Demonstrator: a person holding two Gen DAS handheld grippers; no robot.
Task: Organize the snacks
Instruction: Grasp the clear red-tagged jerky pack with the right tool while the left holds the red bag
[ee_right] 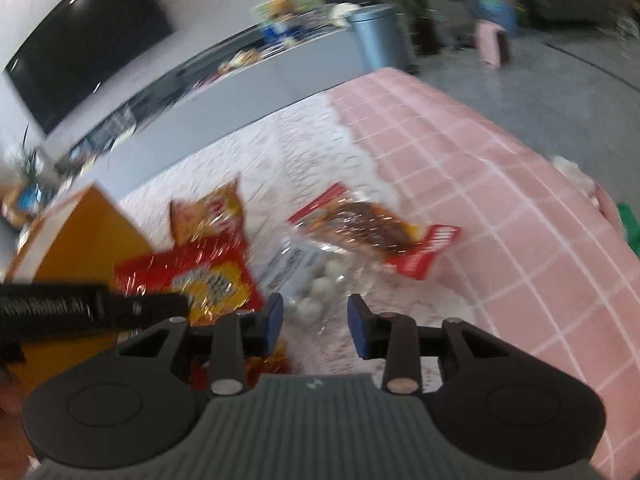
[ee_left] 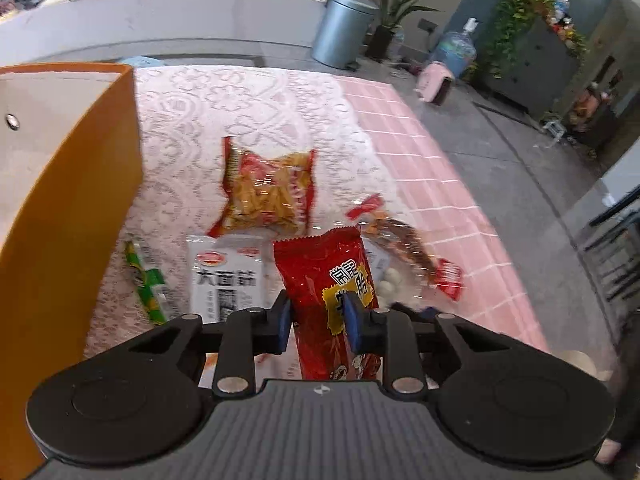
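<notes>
Two hand-held grippers fill the bottom of their views. The left hand-held gripper has its blue pads clamped on a red snack packet, which stands up between them in the lower middle of the left wrist view, lifted off the cloth. The right hand-held gripper has its jaws parted with nothing between them — only the lace-covered worktop shows in the gap.

Just above the left gripper in the frame, a white packet with dark lettering lies flat, and a thin green packet lies to its left near the orange box, whose wall rises along the left edge. To the right of the red packet sits a clear bag of small white balls, partly hidden, with a brown-and-red wrapped snack beside it.

Further up, in the centre, lies a clear bag of yellow crisps with red edges. Beyond the lace, pink checked cloth covers the right side — then grey floor and a metal bin at the top.
</notes>
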